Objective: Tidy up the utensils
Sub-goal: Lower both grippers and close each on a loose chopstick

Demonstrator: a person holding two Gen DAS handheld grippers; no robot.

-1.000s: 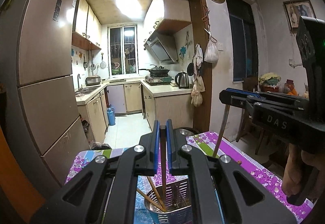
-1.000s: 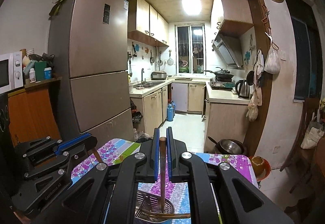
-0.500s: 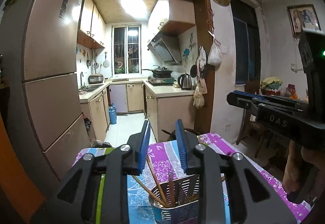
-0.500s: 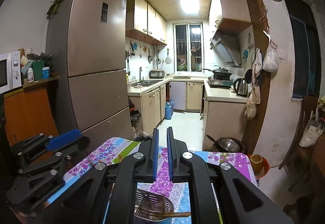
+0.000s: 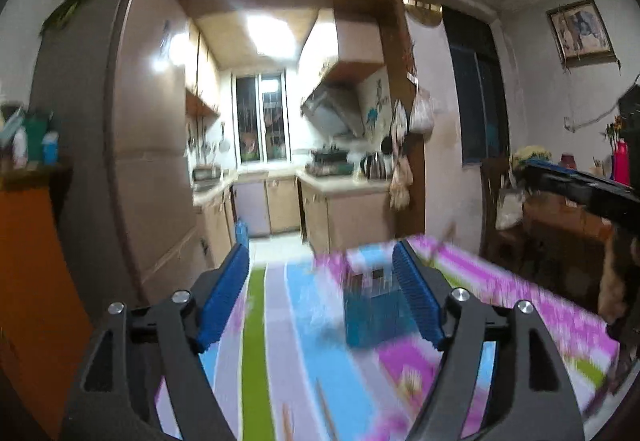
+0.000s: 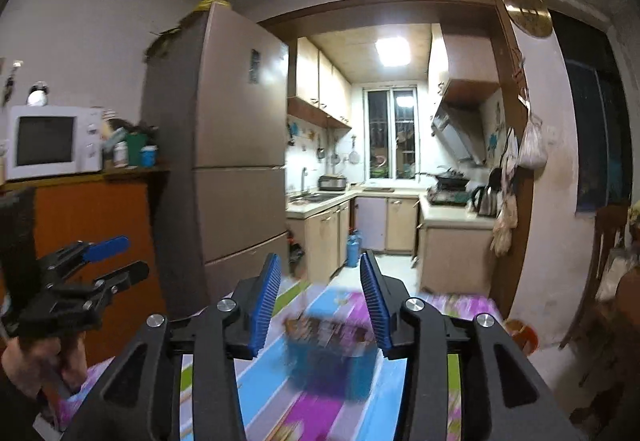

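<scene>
Both tools are seen spread wide and empty over the table [image 5: 276, 353], which is covered by a striped and flowered cloth. The left tool [image 5: 320, 301] has its blue pads [image 5: 224, 297] held far apart, with nothing between them; the right tool [image 6: 318, 305] is likewise parted widely and grips nothing. The landmark here is a blue holder [image 6: 332, 361], blurred by motion in both views; it stands on the table straight ahead of the right tool and just inside the right-hand pad of the left tool [image 5: 372, 317]. Dark shapes at its rim may be utensils, but this cannot be told through the blur. Near the table edge closest to the cameras, thin brownish streaks [image 5: 320, 397] are visible on the cloth nearer than the holder; these are judged to be loose chopsticks awaiting collection, though the blur leaves that uncertain. For the step in hand, probably a reach for the next utensil, the motion should be slowed so the view sharpens, one stick should be singled out, and the pads should be brought down on either side of its shaft. The two tools are best kept apart above the holder so that neither is knocked.
</scene>
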